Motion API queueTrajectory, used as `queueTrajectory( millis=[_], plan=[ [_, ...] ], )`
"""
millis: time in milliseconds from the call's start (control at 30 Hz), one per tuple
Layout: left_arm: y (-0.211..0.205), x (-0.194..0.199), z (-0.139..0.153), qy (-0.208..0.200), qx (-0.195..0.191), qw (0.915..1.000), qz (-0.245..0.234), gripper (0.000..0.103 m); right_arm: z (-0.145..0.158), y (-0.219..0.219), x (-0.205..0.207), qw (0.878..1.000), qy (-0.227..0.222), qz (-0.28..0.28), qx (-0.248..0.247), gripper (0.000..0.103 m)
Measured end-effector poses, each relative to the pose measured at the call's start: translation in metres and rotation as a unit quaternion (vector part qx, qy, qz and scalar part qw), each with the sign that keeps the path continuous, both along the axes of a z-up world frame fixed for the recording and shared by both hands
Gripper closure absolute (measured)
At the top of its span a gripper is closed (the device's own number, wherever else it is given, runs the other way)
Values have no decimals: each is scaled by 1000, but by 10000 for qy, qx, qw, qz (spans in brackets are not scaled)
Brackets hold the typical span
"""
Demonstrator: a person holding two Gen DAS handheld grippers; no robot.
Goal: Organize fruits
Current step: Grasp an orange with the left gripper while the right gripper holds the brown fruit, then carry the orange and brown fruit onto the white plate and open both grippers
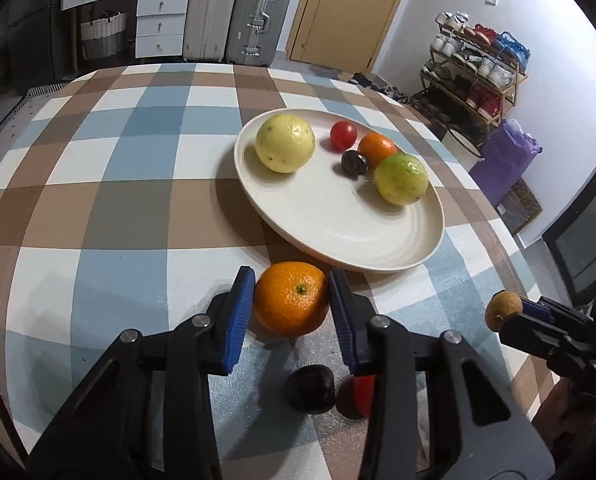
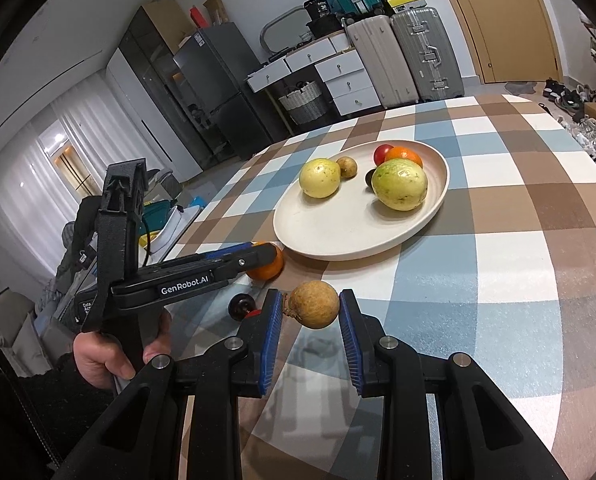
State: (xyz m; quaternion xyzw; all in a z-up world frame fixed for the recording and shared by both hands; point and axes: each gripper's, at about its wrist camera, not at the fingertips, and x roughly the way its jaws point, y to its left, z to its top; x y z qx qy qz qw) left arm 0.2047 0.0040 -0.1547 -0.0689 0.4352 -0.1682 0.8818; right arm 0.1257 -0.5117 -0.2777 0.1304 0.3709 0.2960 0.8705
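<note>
1. At the lower centre of the left wrist view, the left gripper point(image 1: 291, 300) has its ribbed blue pads pressed on both flanks of a round, dimple-skinned orange point(image 1: 290, 298), which sits on the checked tablecloth point(image 1: 117, 200) just below the plate rim
2. In the lower centre of the right wrist view, the right gripper point(image 2: 312, 314) is clamped narrowly on a small, rough, tan-skinned round fruit point(image 2: 314, 305) with a short stem stub, held clear above the cloth
3. The plate point(image 1: 338, 232) is cream, shallow, matt, with faint concentric ridges; it occupies the centre right of the left view
4. On the plate: a large pale-yellow speckled fruit point(image 1: 285, 143), a glossy red tomato point(image 1: 343, 135), a small orange citrus point(image 1: 376, 149), a dark glossy plum-like fruit point(image 1: 354, 163) and a yellow-green speckled fruit point(image 1: 401, 179); the last three sit close together
5. A second small tan fruit point(image 2: 346, 167) lies just beside the pale-yellow one in the right view
6. At the bottom of the left view, a dark round fruit point(image 1: 311, 388) and a red one point(image 1: 358, 394), partly hidden, lie on the cloth
7. A bare hand point(image 2: 109, 356) grips the left tool's black handle at the lower left of the right view
</note>
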Motion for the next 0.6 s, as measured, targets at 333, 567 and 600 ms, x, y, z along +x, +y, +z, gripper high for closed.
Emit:
queueTrajectory(
  millis=[333, 567, 600],
  plan=[
    [11, -8, 7, -33, -156, 9999, 39, 68, 4, 3, 0, 10000, -58, 6, -37, 74],
    [12, -16, 24, -233, -170, 9996, -28, 68, 12, 7, 1, 9998, -165, 42, -58, 74],
    [12, -17, 26, -264, -165, 9995, -42, 68, 13, 8, 2, 9998, -181, 52, -64, 74]
  ],
)
